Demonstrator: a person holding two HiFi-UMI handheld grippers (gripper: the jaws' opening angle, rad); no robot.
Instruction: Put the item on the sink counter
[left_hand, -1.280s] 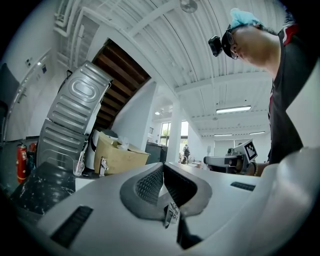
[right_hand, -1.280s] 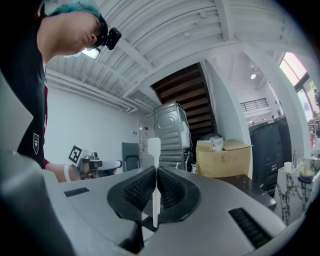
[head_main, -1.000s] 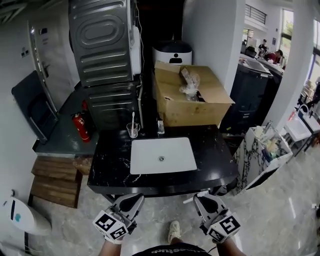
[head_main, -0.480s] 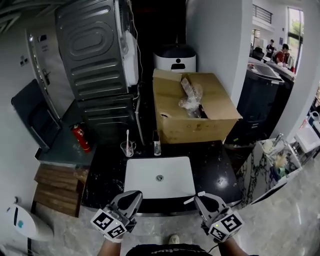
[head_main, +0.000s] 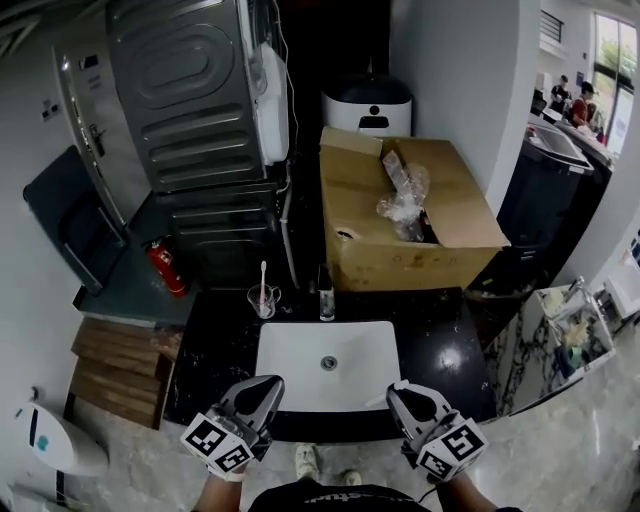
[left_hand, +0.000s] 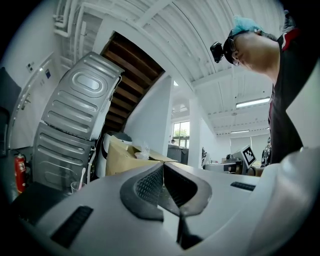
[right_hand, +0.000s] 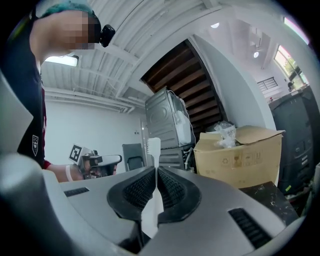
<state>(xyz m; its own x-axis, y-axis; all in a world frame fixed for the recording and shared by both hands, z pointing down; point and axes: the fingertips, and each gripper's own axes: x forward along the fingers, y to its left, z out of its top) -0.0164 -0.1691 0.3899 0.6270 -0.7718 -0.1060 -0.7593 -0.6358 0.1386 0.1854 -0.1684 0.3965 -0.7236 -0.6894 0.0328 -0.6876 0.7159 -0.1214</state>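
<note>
Holding the toothbrush (right_hand: 153, 147) pinched in the closed right claw (right_hand: 156, 175), the person stands at the surface's (head_main: 440, 340) front edge. Best to reach past the sink (head_main: 300, 365) to the bare right edge, lower flat, then release. The left claw (left_hand: 162, 172) is closed and empty.

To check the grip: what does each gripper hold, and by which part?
The right gripper holds a thin white plastic toothbrush by its handle, with the bristle head sticking out past the jaws. The left gripper holds nothing.
</note>
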